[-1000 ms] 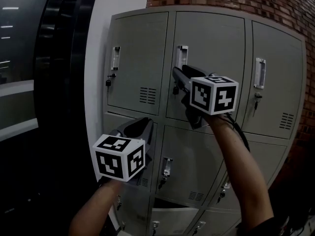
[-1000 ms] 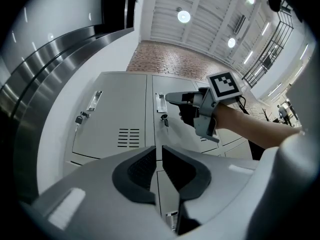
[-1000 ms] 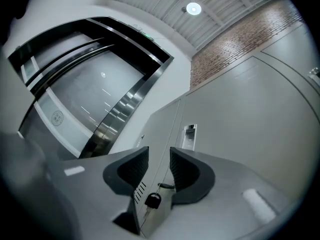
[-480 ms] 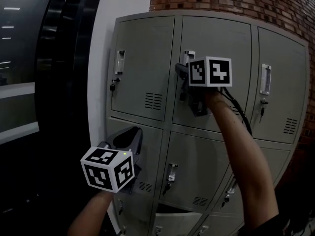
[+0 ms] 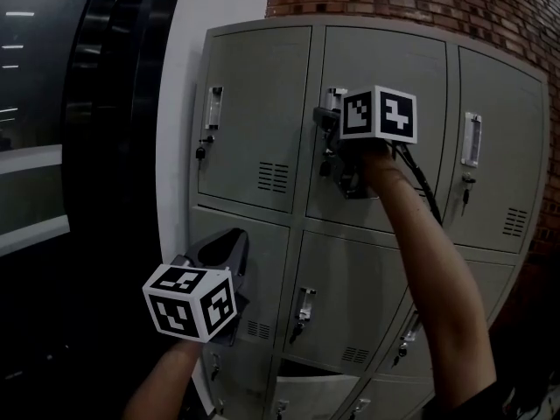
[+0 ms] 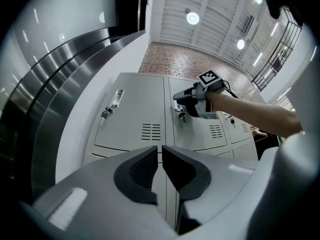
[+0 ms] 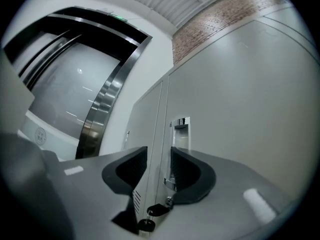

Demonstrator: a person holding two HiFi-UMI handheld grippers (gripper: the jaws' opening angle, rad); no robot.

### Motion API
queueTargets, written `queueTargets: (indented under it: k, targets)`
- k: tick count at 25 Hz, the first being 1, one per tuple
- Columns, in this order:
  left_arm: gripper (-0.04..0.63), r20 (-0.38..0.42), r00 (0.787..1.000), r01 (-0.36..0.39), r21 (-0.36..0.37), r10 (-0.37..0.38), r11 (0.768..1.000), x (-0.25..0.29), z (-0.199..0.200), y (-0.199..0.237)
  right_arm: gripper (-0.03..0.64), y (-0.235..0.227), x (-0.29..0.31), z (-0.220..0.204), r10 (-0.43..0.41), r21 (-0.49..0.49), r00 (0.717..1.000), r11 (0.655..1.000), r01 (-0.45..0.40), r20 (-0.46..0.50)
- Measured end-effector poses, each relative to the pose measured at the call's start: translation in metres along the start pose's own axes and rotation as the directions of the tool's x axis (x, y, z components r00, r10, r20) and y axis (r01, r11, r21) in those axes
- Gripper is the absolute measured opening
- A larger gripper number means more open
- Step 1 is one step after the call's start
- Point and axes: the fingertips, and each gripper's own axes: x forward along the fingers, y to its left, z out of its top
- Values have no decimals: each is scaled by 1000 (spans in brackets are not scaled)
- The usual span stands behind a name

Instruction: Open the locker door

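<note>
Two grippers are being held in front of a bank of grey lockers, and only one is being put to the task. The locker door (image 5: pixel 385 68), the middle one of the top row, is sitting shut in its frame, as far as can be seen. Its recessed handle (image 7: pixel 180 129) is being taken as the landmark here.

The right gripper (image 7: pixel 159 155) is being pushed in at the handle's lower end. Its jaws are standing apart, with the handle and the door's left edge in the gap, and nothing is being clamped. Just below the handle a key (image 7: pixel 150 211) is sitting in the lock. The left gripper (image 6: pixel 160 151) is being held well below and left of the handle, away from the doors, its jaws drawn together on nothing.

Several failures are being risked:
- If the jaws are closed astride the seam beside the handle, the neighbouring door's edge is likely being pinched too.
- The handle's thin metal lip is offering little hold, so an early pull probably means a slip.
- Should the lock be engaged, pulling is only straining the handle.
- The key just below is liable to be knocked.
</note>
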Motion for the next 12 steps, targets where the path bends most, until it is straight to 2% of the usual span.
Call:
queueTargets:
  k: [2,3,5,7,12]
  targets:
    - [5,-9,1000,11,4,-11,1000,0,-2,-5,64,12,2,-2,66,40,998,997,-66,-2]
    - [6,-14,1000,14,7,-14,1000,0,-4,-7,70,17,3,-1,62,34,998,997,-63,7]
    - [5,-20,1000,7,10,-7,1000,-5,-5,-5,74,17,3,3,-10,-47,1000,999,12,29]
    - [6,-17,1000,-13,17,13,1000,-11,-3,2,136,14,1,5,-54,-111,998,992,57,31]
    - [5,-6,999,-35,24,35,999,-20,4,8,167,4,-3,5,-118,-129,993,984,120,19]
